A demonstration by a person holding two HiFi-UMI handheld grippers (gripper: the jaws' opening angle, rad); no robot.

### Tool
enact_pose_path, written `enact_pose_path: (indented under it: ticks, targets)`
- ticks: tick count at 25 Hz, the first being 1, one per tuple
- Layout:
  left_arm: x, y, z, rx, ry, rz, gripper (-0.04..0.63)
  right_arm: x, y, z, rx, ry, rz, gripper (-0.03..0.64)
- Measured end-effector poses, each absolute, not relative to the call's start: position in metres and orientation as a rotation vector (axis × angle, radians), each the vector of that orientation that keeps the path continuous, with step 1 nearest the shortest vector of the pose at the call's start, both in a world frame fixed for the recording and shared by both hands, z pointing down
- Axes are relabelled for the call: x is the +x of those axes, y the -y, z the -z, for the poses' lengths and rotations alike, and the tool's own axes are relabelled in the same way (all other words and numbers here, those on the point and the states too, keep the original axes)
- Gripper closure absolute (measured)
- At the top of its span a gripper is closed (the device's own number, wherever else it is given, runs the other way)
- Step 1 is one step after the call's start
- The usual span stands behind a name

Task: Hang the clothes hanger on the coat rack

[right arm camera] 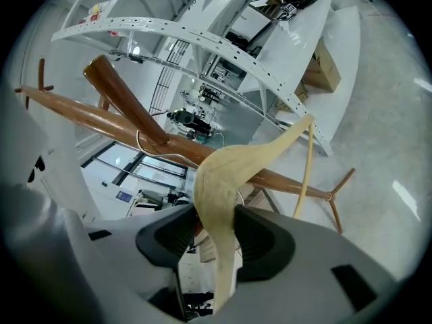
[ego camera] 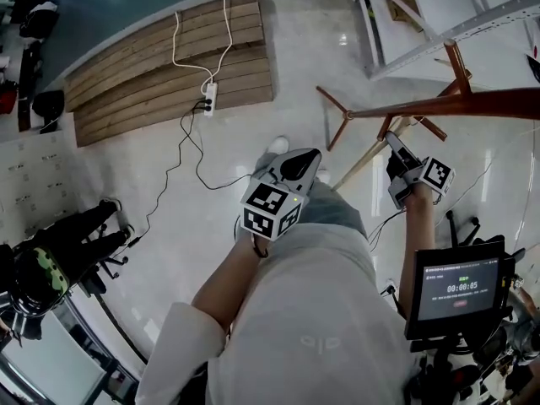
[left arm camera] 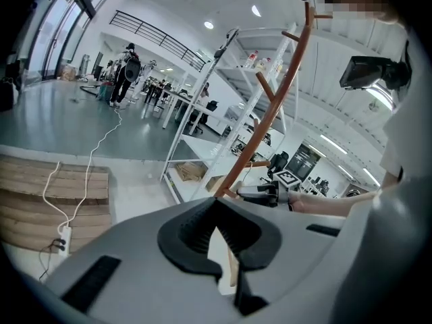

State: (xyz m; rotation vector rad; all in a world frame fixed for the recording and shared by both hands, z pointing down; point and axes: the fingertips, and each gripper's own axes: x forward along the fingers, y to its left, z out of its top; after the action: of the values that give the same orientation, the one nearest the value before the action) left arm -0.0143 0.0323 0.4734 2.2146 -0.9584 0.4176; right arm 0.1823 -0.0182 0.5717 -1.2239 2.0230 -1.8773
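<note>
A brown wooden coat rack (ego camera: pixel 472 104) fills the right of the head view, its trunk and pegs (right arm camera: pixel 101 117) close in front of the right gripper. My right gripper (right arm camera: pixel 216 225) is shut on a pale wooden clothes hanger (right arm camera: pixel 229 174), the pads pressing its middle. The hanger's wire hook (right arm camera: pixel 145 147) lies against the trunk beside a peg; I cannot tell if it rests on it. From the head view the hanger's arm (ego camera: pixel 371 159) slants below the right gripper (ego camera: pixel 394 142). My left gripper (ego camera: pixel 310 160) hangs apart on the left, its pads (left arm camera: pixel 196 231) shut together on nothing.
A wooden pallet (ego camera: pixel 169 57) with a power strip and cables (ego camera: pixel 209 98) lies on the floor at the back left. White metal shelving (ego camera: pixel 472 24) stands behind the rack. A screen with a timer (ego camera: pixel 460 289) sits at the lower right, black equipment (ego camera: pixel 59 256) at the left.
</note>
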Motion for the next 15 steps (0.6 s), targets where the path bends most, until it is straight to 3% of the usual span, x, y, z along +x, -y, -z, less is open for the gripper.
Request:
enact_pose_path:
  ticks: [15]
  targets:
    - [-0.039, -0.026, -0.477, 2.194, 0.988, -0.393, 0.589, 0.172, 0.024, -0.564, -1.157, -1.979, 1.830, 0.419]
